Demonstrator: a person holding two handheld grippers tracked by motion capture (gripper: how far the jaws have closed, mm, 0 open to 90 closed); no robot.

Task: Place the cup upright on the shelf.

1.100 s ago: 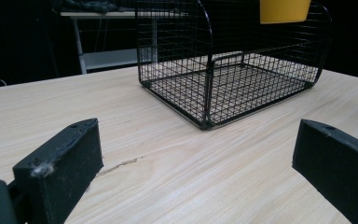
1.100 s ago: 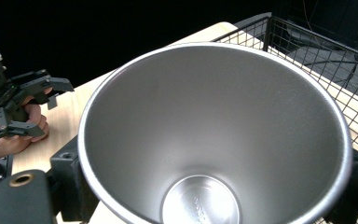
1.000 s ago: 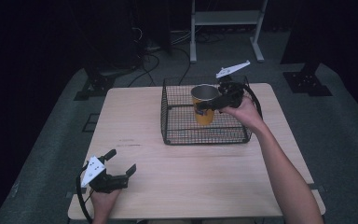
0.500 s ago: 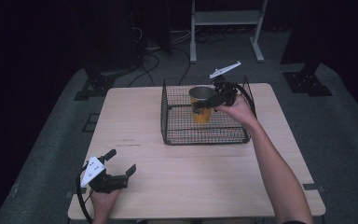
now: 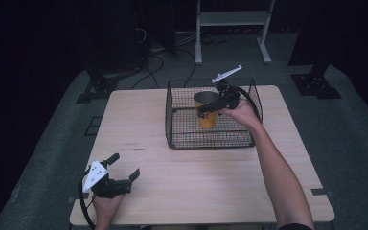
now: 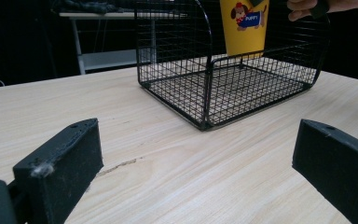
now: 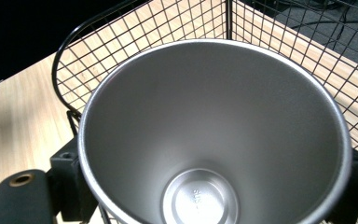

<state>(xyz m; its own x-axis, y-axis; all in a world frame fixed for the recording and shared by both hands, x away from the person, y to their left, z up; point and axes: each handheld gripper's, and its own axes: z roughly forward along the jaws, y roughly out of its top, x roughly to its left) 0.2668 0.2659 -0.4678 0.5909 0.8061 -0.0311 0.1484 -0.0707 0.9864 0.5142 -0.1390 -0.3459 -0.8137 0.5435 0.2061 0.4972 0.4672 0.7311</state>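
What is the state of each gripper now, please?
Left gripper: open, holding nothing, low over the table.
Right gripper: closed on the cup, over the basket.

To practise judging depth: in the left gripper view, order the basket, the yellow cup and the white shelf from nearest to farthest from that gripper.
1. Basket, ahead on the table.
2. Cup, held above the basket's far part.
3. Shelf, beyond the table, left.

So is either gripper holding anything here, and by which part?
The right gripper holds the yellow cup by its upper wall just under the rim, one jaw on each side, over the wire basket. The left gripper holds nothing.
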